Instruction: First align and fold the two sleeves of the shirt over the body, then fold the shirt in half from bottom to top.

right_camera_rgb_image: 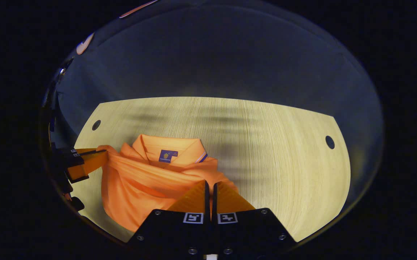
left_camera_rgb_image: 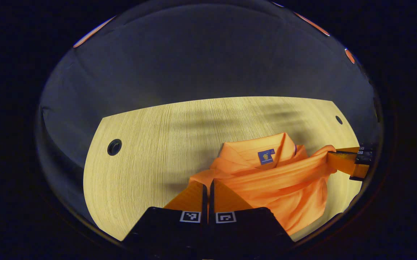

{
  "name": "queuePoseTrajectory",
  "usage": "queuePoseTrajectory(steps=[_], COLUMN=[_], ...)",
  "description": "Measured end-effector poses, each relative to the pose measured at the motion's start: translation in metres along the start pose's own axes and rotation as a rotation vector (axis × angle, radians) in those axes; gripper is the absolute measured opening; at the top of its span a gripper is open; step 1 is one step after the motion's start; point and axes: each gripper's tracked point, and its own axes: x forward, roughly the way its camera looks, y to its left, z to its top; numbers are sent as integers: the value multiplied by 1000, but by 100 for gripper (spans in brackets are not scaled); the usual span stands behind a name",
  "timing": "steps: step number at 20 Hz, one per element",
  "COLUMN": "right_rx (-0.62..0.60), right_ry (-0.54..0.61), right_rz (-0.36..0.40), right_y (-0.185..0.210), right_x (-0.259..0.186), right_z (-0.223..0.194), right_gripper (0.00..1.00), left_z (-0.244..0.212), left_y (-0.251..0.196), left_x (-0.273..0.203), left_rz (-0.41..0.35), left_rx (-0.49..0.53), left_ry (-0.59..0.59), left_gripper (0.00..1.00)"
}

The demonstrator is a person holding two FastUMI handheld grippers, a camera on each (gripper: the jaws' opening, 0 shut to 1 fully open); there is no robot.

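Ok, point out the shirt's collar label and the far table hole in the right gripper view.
collar label (right_camera_rgb_image: pixel 168 156): right gripper view, middle of the label.
table hole (right_camera_rgb_image: pixel 330 142): right gripper view, centre of the hole.

The left gripper view looks forward and down along its own fingers (left_camera_rgb_image: pixel 194 195) from close above the table (left_camera_rgb_image: pixel 150 144), toward the booth's back wall. The shirt (left_camera_rgb_image: pixel 277 180) lies beyond the fingertips and to their right. The right gripper view faces the same way, equally near, with the shirt (right_camera_rgb_image: pixel 147 180) beyond its fingers (right_camera_rgb_image: pixel 226 196) and to their left. Both views share the shirt, the table (right_camera_rgb_image: pixel 284 162) and the far wall.
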Motion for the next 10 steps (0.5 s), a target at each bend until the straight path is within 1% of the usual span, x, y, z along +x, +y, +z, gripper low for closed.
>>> queuePoseTrajectory(steps=[2,4,5,6,7,8,10], right_rx=[3,10,8,2,-1,0,7], right_ry=[2,-5,-11,-15,-14,-16,-31], right_rz=[5,-3,-8,-14,-21,-20,-46], right_y=[1,1,1,0,0,1,-3], right_x=[10,15,17,16,17,17,12], right_z=[0,1,1,2,3,1,5], right_gripper=[1,2,2,7,11,29,64], left_z=[-7,-8,-7,-2,0,0,6], left_y=[-1,0,2,7,8,9,16], left_x=[11,16,18,15,15,12,4], left_rz=[0,3,8,20,19,27,42], left_rx=[8,1,-4,-6,-8,-7,-19], left_ry=[23,19,6,-10,-19,-23,-41], left_gripper=[1,2,8,18,33,37,78])
